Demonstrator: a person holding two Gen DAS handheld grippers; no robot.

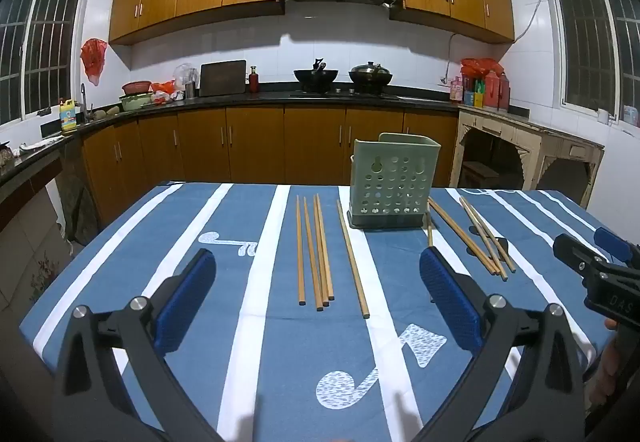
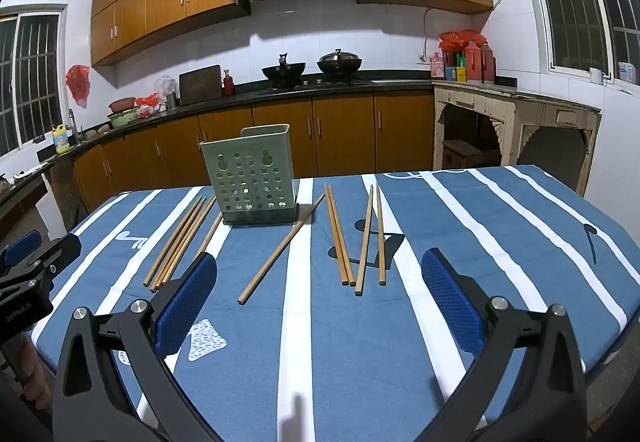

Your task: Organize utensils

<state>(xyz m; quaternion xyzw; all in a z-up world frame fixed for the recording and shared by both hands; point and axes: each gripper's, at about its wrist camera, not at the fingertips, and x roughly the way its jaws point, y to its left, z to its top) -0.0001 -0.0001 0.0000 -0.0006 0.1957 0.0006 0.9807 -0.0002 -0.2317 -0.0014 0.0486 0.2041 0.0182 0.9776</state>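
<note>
Left wrist view: left gripper (image 1: pixel 318 282) spread wide, empty, above five chopsticks (image 1: pixel 320 254) lying left of the green holder (image 1: pixel 390 187); right gripper (image 1: pixel 592 262) at edge, apparently parted.

Right wrist view: right gripper (image 2: pixel 319 282) agape, empty; chopsticks (image 2: pixel 352 238) flat on the tablecloth (image 2: pixel 500 242) beside the upright holder (image 2: pixel 252 177).

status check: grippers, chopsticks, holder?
Left gripper open, empty. Right gripper open, empty. Chopsticks all loose on tablecloth, either side of the green holder; none visibly inside. Nothing blocking.
</note>
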